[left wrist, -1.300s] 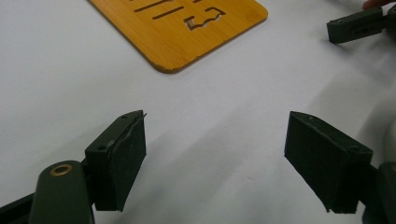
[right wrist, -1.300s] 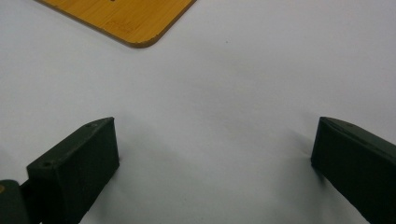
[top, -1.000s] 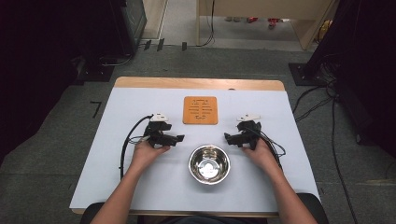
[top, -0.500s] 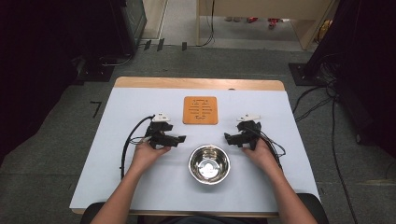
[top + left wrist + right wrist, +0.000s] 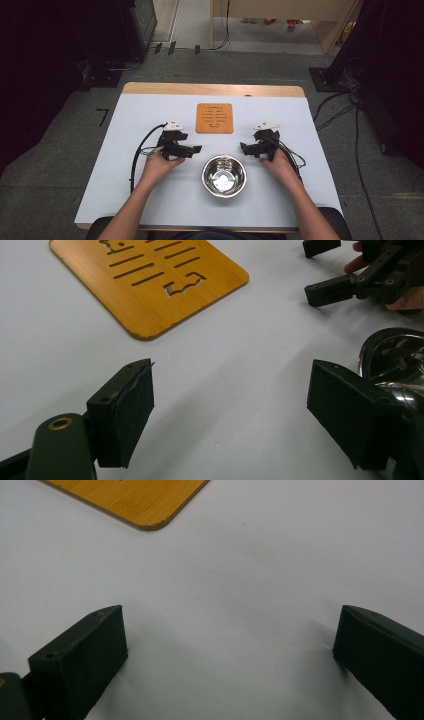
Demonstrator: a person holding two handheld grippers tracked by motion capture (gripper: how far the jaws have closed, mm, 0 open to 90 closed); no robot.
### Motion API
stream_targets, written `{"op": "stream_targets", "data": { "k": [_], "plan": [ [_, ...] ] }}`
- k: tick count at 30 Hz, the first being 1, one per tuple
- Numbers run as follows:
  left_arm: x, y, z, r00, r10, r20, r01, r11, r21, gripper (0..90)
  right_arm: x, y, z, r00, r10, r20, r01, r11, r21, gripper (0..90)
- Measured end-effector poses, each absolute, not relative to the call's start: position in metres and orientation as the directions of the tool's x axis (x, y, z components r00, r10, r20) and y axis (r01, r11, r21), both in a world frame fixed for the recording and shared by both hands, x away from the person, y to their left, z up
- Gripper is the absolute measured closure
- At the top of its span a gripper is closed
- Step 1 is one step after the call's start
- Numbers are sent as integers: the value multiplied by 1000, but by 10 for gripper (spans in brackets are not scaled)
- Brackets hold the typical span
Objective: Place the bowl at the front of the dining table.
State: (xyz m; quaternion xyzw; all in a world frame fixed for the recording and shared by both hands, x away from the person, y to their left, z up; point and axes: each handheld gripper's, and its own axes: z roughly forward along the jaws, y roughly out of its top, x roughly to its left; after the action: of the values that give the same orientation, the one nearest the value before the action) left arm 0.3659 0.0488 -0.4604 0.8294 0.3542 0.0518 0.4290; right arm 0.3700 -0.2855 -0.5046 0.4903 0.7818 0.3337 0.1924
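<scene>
A: Step in hand? Looks like the start. Both grippers sit on the white table [image 5: 150, 200], nothing picked up.

B: Agreed. The steel bowl [image 5: 224, 176] stands upright on the near middle of the table, between the two hands, empty as far as the high view shows. The wooden board [image 5: 214, 118] lies flat beyond it, well apart from it.

A: Left gripper [image 5: 192, 149]?

B: Jaws wide apart, holding nothing. In the left gripper view its pads [image 5: 131, 410] frame bare table, and the bowl's rim [image 5: 395, 347] shows just past the right-hand jaw, close to it; touching or not, cannot tell. The board [image 5: 150, 282] is ahead and off to the left.

A: Right gripper [image 5: 247, 149]?

B: Same, spread wide, empty. Its own view has both jaws over bare table, with just a corner of the board [image 5: 145, 502] at the top. It points inward toward the left one, near the bowl's far right side.

A: So what does the next move call for?

B: Judging by layout only: probably the bowl goes onto the board. One gripper would have to turn toward the rim, put one jaw inside and one outside the wall, and close firmly, since thin polished steel is likely to slip.

A: Then lift it level and carry it forward.

B: Right, and set it centred on the board.
</scene>
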Motion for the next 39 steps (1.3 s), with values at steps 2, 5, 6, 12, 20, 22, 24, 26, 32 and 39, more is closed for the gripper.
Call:
{"op": "stream_targets", "data": {
  "k": [2, 5, 6, 12, 20, 22, 24, 26, 32, 39],
  "plan": [
    [365, 48, -460, 746, 629, -219, 541, -380, 751, 191, 370, -285, -505, -445, 895, 27, 639, 296, 710, 4],
    [364, 45, -460, 753, 621, -219, 537, -387, 749, 191, 370, -285, -505, -445, 895, 26, 638, 297, 711, 4],
    [364, 44, -460, 754, 619, -219, 537, -389, 749, 190, 370, -285, -505, -445, 895, 26, 638, 297, 711, 4],
    [362, 40, -459, 765, 601, -232, 532, -386, 754, 187, 370, -285, -505, -445, 895, 26, 638, 296, 711, 4],
    [359, 32, -460, 773, 592, -228, 527, -400, 750, 187, 370, -285, -505, -445, 895, 27, 639, 296, 710, 4],
    [358, 30, -460, 775, 589, -228, 526, -402, 750, 187, 370, -285, -505, -445, 895, 27, 639, 296, 710, 4],
    [357, 29, -459, 776, 588, -228, 527, -405, 747, 187, 370, -285, -505, -445, 895, 27, 638, 296, 710, 4],
    [356, 27, -459, 776, 587, -231, 529, -404, 746, 188, 370, -285, -505, -445, 895, 27, 639, 296, 710, 4],
    [354, 23, -458, 783, 577, -234, 524, -408, 747, 189, 370, -285, -505, -445, 895, 27, 638, 296, 711, 4],
    [352, 20, -458, 789, 569, -231, 517, -413, 750, 189, 370, -285, -505, -445, 895, 27, 638, 296, 711, 4]
  ]
}}
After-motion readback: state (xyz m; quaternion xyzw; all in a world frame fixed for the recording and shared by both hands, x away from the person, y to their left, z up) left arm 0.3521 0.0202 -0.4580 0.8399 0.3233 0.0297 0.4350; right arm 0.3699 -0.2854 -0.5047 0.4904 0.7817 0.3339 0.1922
